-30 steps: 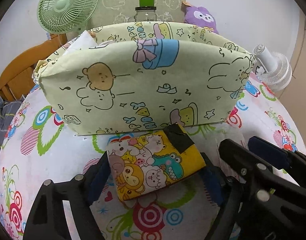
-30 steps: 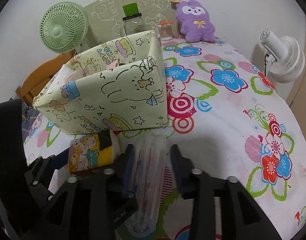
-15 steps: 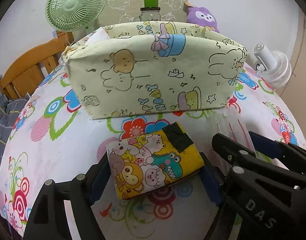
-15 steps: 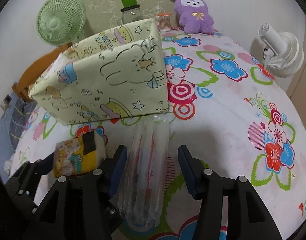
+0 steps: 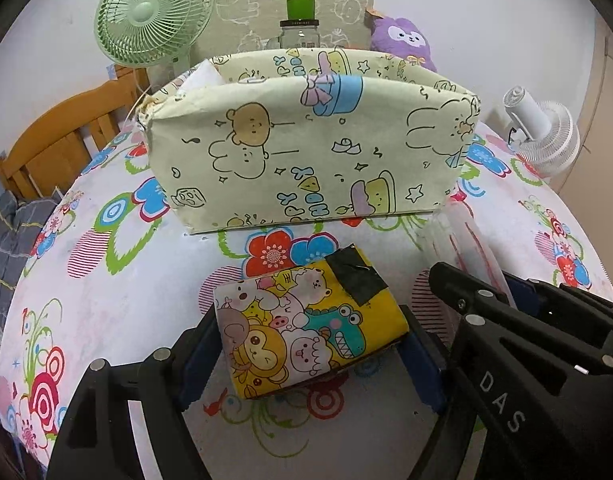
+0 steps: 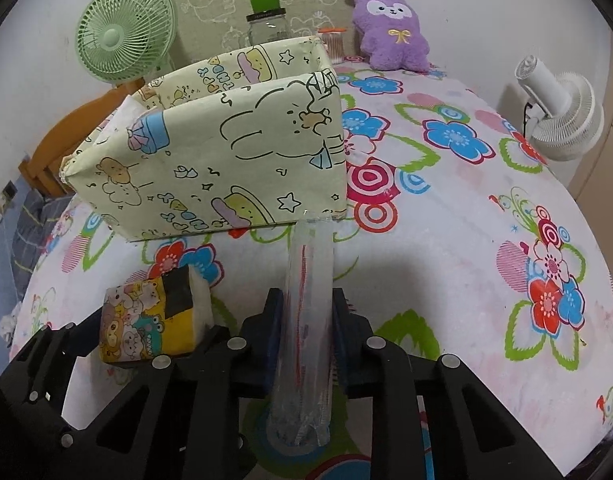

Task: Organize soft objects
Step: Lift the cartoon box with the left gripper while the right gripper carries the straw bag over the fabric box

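- Two grasps are live, so each can fail on its own. The left gripper is closed on the tissue pack, held just above the desk at 6 o'clock of the box.
- The soft pack may bulge and slide out of the pads if squeezed unevenly.
- The right gripper clamps the clear inflated sleeve, whose far tip touches or nearly touches the box's front wall near its 5 o'clock corner.
- Pushing forward without lifting could shove the light box toward 12 o'clock, or buckle the sleeve.
- The slick film may slip free on lifting.
- Both grippers sit side by side; moving together, they could collide.
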`<control>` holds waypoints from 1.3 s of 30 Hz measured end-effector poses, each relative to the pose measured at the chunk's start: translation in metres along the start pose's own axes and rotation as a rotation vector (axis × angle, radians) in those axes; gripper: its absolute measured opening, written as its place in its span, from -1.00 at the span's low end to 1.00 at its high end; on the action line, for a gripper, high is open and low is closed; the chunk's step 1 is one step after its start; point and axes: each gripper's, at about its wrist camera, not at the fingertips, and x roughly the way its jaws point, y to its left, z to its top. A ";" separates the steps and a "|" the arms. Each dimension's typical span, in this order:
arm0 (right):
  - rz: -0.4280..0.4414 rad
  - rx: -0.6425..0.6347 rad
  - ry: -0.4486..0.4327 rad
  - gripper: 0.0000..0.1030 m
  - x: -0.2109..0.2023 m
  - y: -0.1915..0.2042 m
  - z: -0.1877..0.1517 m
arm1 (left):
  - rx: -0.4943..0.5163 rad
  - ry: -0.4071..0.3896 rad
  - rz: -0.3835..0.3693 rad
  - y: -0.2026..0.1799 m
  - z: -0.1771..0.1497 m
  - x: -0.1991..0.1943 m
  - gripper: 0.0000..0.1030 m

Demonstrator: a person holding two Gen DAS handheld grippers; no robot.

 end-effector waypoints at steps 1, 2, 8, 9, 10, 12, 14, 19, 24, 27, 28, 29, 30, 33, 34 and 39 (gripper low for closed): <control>0.000 -0.003 -0.005 -0.51 -0.002 0.001 0.000 | 0.000 -0.003 -0.001 0.000 0.000 -0.002 0.60; 0.000 -0.005 -0.010 -0.51 -0.005 0.002 0.000 | -0.001 -0.008 -0.002 0.000 0.000 -0.003 0.60; 0.009 -0.017 -0.049 -0.51 -0.023 0.005 0.001 | -0.004 -0.044 -0.009 -0.001 0.001 -0.021 0.60; 0.008 -0.018 -0.056 -0.51 -0.026 0.006 0.000 | -0.005 -0.047 -0.009 -0.002 0.001 -0.023 0.60; 0.008 -0.018 -0.063 -0.51 -0.030 0.006 0.001 | -0.005 -0.054 -0.010 -0.002 0.002 -0.027 0.60; 0.008 -0.020 -0.078 -0.51 -0.037 0.006 0.001 | -0.005 -0.065 -0.009 -0.003 0.003 -0.033 0.60; 0.009 -0.022 -0.092 -0.51 -0.045 0.007 0.001 | -0.006 -0.075 -0.008 -0.003 0.003 -0.039 0.60; 0.011 -0.031 -0.126 -0.51 -0.062 0.009 0.002 | -0.008 -0.109 -0.004 -0.005 0.004 -0.056 0.60; 0.009 -0.034 -0.153 -0.51 -0.079 0.011 0.002 | -0.008 -0.132 0.000 -0.006 0.006 -0.070 0.60; 0.012 -0.042 -0.170 -0.51 -0.089 0.013 0.004 | -0.010 -0.151 0.003 -0.006 0.009 -0.081 0.60; 0.013 -0.044 -0.179 -0.51 -0.093 0.014 0.004 | -0.010 -0.157 0.004 -0.006 0.009 -0.084 0.60; 0.013 -0.046 -0.187 -0.51 -0.097 0.014 0.005 | -0.010 -0.163 0.004 -0.006 0.010 -0.087 0.60; 0.013 -0.047 -0.194 -0.51 -0.100 0.015 0.005 | -0.010 -0.170 0.004 -0.007 0.011 -0.092 0.60; 0.015 -0.047 -0.215 -0.51 -0.112 0.016 0.006 | -0.003 -0.191 0.007 -0.008 0.013 -0.103 0.60; 0.016 -0.046 -0.223 -0.51 -0.115 0.015 0.007 | 0.000 -0.198 0.008 -0.009 0.014 -0.106 0.60; 0.015 -0.043 -0.256 -0.51 -0.132 0.016 0.010 | 0.007 -0.225 0.006 -0.012 0.019 -0.120 0.60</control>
